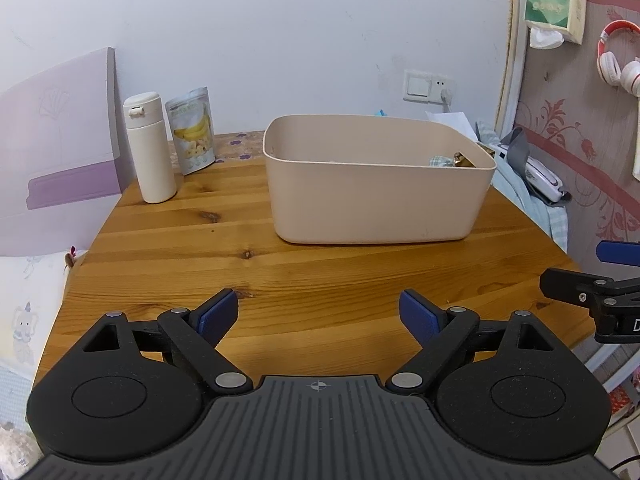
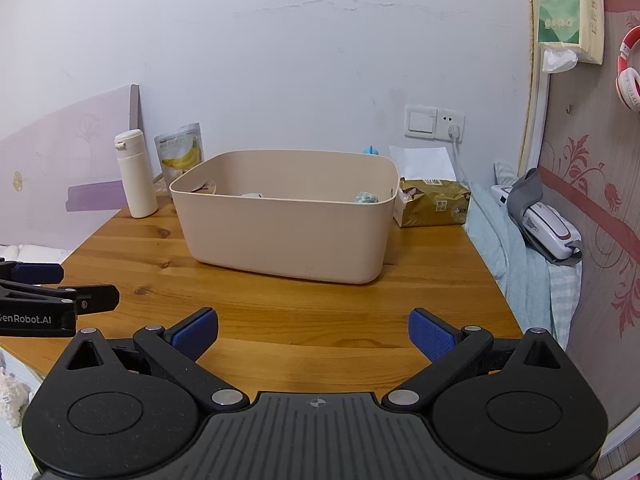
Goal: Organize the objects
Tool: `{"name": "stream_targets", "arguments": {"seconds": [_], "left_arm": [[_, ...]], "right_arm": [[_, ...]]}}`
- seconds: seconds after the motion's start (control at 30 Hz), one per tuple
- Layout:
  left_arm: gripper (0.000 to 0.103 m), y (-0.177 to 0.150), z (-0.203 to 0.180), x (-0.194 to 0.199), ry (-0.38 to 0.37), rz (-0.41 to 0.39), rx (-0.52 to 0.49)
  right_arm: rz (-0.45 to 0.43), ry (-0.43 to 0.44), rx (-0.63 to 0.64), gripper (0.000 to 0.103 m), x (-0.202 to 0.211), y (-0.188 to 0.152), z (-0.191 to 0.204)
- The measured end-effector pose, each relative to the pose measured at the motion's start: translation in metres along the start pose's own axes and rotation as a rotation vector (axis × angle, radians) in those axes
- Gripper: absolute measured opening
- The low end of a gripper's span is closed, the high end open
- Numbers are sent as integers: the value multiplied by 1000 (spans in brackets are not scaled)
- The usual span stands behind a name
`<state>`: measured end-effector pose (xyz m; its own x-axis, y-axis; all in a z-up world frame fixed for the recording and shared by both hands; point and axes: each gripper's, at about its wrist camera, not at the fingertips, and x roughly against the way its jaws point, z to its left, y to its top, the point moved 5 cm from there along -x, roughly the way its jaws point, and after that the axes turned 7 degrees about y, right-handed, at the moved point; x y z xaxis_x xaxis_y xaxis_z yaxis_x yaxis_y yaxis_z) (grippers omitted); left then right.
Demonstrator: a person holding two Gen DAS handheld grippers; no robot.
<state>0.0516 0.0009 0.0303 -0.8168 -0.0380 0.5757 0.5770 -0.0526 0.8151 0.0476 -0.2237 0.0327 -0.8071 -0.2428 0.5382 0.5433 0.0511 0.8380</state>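
Observation:
A beige plastic bin (image 1: 376,196) (image 2: 288,232) stands on the wooden table (image 1: 200,256) (image 2: 280,312) with a few small items inside, mostly hidden by its wall. A white bottle (image 1: 149,148) (image 2: 135,174) and a banana-chip pouch (image 1: 193,130) (image 2: 181,154) stand at the table's back left. A gold tissue pack (image 2: 434,202) lies right of the bin. My left gripper (image 1: 319,316) is open and empty over the table's front. My right gripper (image 2: 314,334) is open and empty too, beside the left one.
A purple board (image 1: 60,128) leans at the left. A wall socket (image 2: 436,122) is behind the bin. A blue cloth pile with a blood-pressure monitor (image 2: 548,224) lies beyond the table's right edge. Headphones (image 1: 618,60) hang on the right wall.

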Motion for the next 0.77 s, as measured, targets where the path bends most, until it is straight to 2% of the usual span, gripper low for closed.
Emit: {"name": "stream_targets", "arguments": {"seconds": [0.77], "left_arm": [[90,2,-5,-29,-6,31,-26]], "right_arm": [[52,-3,-21,103,-25,-3,-13]]}}
